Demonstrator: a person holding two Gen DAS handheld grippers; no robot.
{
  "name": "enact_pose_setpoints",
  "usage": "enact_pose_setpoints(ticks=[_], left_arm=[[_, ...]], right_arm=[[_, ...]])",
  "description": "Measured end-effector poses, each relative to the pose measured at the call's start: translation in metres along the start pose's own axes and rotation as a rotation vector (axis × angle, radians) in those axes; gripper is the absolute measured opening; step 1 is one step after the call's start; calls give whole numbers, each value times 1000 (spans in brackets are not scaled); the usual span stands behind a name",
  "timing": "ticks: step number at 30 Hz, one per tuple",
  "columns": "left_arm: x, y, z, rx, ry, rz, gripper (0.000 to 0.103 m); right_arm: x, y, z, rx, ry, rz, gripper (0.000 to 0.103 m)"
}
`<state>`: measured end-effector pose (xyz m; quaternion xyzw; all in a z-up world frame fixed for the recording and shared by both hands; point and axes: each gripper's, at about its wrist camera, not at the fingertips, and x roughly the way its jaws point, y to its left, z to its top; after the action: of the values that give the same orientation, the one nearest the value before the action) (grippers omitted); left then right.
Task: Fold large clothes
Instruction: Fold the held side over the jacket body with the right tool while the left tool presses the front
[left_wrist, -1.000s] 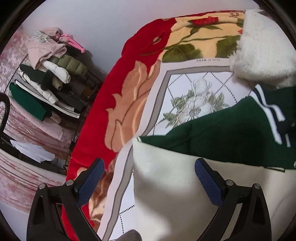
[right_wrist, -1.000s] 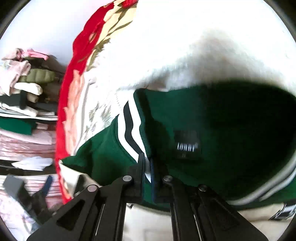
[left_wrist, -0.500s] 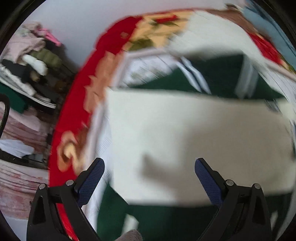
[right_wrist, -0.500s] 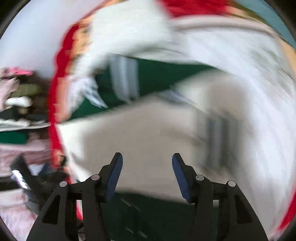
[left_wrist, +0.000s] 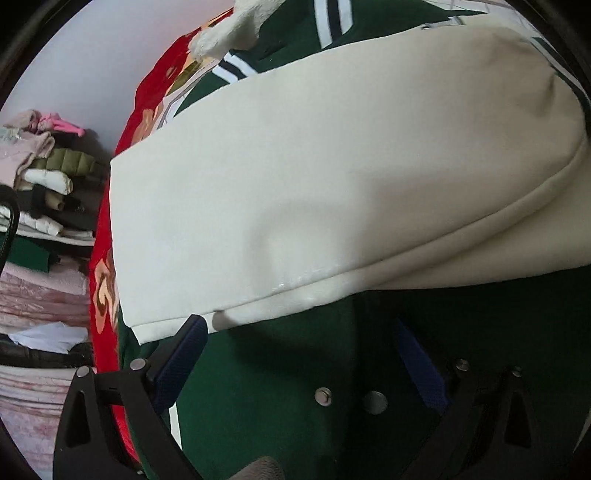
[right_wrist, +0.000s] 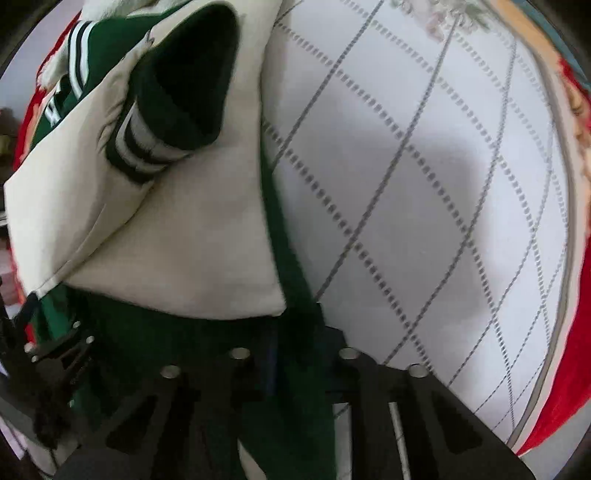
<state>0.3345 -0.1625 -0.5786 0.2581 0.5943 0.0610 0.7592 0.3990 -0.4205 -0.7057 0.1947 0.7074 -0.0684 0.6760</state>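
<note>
A green varsity jacket with cream sleeves lies on the bed, one cream sleeve folded across its body. My left gripper hangs open just above the green front near two metal snaps, and its pads hold nothing. In the right wrist view the cream sleeve and its striped cuff lie on the left. My right gripper is at the jacket's green side edge. Its jaws are closing, with the green fabric pinched between them.
A quilted white bedspread with a red floral border lies under the jacket. A fluffy white garment sits beyond the collar. Shelves of folded clothes stand to the left of the bed.
Both grippers swept from the collar end to the jacket's lower part. The right let go of the collar, opened, and has closed again on the green edge. The left stayed open.
</note>
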Motion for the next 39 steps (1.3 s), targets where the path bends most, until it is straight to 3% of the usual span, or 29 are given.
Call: enact_pose_setpoints(ticks=[3, 6, 9, 11, 13, 15, 17, 20, 22, 23, 27, 31, 32, 33, 35, 37, 39], left_arm=[[2, -1, 1, -2, -1, -1, 103], [-4, -4, -4, 17, -14, 32, 103], [-6, -3, -4, 10, -2, 47, 103], [-6, -2, -4, -2, 6, 47, 103], [-6, -2, -4, -13, 8, 51, 103], [-5, -3, -5, -23, 5, 55, 103], [-5, -3, -6, -30, -4, 57, 103], [-12, 2, -7, -32, 7, 48, 103], [-27, 9, -11, -46, -3, 16, 103], [-38, 14, -16, -50, -14, 0, 103], [-70, 26, -50, -27, -36, -33, 103], [-68, 18, -97, 12, 22, -55, 103], [-62, 10, -106, 31, 37, -43, 103], [-53, 4, -115, 53, 52, -23, 103], [-31, -6, -133, 69, 89, -16, 103], [-29, 0, -134, 24, 83, -41, 103], [-33, 3, -128, 19, 97, -42, 103]], right_arm=[[-13, -40, -8, 192, -70, 71, 9], [6, -75, -10, 389, -9, 183, 9], [2, -69, 5, 298, 63, 171, 14], [-13, -60, 10, 178, 63, 167, 20], [-18, -50, 15, 74, 57, 109, 29], [-5, -43, 21, -20, 85, 96, 29], [2, -46, 24, -58, 60, 69, 17], [-5, -58, 27, 33, 68, 108, 17], [-20, -53, 16, 28, 114, 83, 26], [-27, -53, 3, 30, 148, 119, 28], [-44, -69, -56, 92, 227, 205, 59], [-21, -101, -138, 202, 349, 297, 56], [-13, -105, -155, 225, 360, 307, 44], [-9, -109, -158, 242, 345, 296, 8], [-15, -126, -177, 271, 283, 206, 8], [-13, -133, -175, 338, 295, 211, 8], [-31, -136, -161, 229, 302, 152, 12]])
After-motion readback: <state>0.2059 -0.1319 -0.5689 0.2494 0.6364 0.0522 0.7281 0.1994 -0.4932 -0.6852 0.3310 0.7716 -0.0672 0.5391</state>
